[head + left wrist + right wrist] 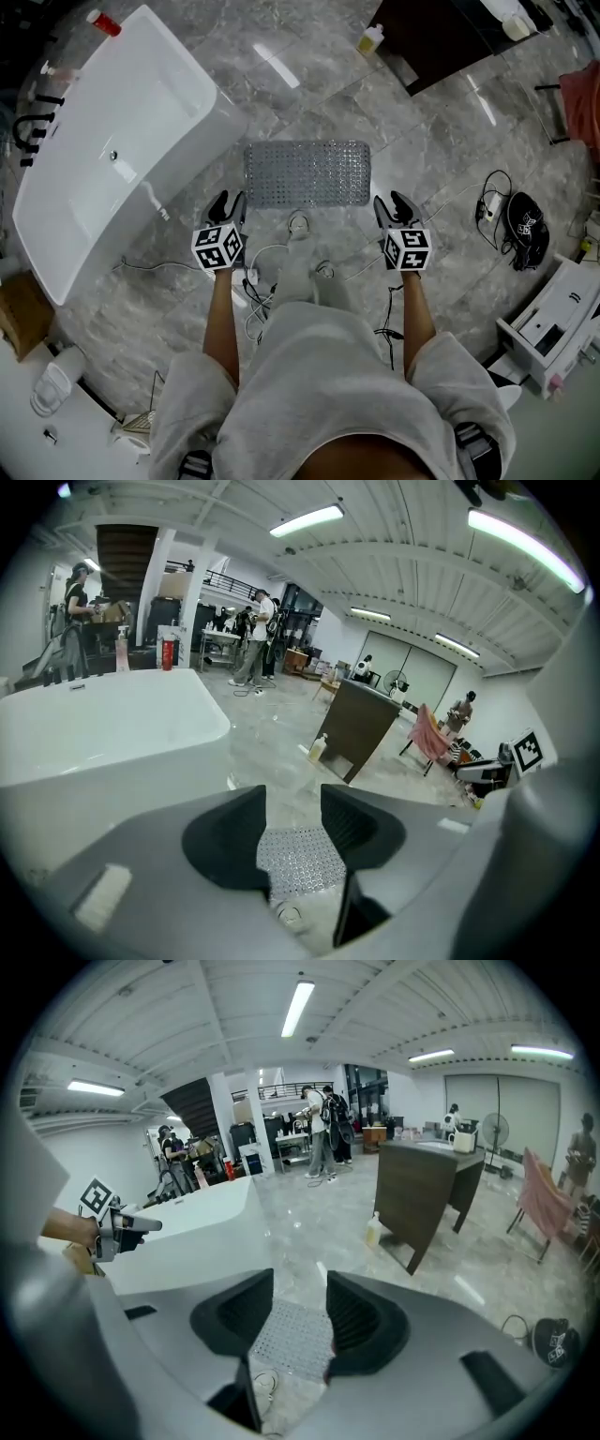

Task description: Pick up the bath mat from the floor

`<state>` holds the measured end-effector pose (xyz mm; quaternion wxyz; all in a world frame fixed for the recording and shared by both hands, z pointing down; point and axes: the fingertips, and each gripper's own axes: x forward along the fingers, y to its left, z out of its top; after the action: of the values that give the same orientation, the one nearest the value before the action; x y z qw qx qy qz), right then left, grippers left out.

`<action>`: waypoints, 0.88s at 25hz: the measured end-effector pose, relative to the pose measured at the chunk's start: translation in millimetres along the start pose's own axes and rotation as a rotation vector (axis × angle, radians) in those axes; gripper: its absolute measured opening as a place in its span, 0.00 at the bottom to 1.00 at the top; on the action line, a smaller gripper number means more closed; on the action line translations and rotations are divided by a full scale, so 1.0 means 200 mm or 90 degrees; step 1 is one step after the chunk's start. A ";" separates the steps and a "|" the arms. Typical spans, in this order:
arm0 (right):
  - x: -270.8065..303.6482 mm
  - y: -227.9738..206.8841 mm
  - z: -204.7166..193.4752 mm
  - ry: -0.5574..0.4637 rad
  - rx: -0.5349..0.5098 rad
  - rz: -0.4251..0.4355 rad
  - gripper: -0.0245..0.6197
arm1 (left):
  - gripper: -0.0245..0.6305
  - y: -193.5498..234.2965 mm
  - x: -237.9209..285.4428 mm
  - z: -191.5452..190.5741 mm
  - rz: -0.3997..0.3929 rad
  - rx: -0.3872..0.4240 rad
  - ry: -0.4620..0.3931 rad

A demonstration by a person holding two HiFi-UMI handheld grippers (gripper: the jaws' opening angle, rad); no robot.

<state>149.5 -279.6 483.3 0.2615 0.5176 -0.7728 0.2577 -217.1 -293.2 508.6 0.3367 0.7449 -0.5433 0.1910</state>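
Bath mat (pixel 307 173) lies flat on the stone floor (pixel 441 131) just beside the bathtub (pixel 112 141). Left hand-held gripper (pixel 229 203) and right hand-held gripper (pixel 392 203) hang near its two near corners, clear of it, jaws spread and empty. Risk: the mat looks thin and flush to a glossy floor, so jaw tips may skate over the edge, or one side may catch while the other misses, leaving it lopsided. Loose cables (pixel 267 262) nearby could get pinched too.
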 end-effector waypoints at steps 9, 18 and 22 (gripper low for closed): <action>0.17 -0.11 -0.39 0.026 0.011 -0.010 0.30 | 0.31 0.13 0.10 -0.34 0.024 0.011 0.029; 0.48 -0.27 -0.85 0.031 0.031 -0.046 0.30 | 0.31 0.34 0.44 -0.74 0.038 0.011 0.023; 0.67 -0.36 -1.07 0.024 0.039 -0.060 0.30 | 0.31 0.48 0.65 -0.94 0.044 0.010 0.018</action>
<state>201.7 -249.7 738.1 0.2719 0.5565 -0.7340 0.2786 -247.8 -266.0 753.9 0.3316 0.7258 -0.5622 0.2172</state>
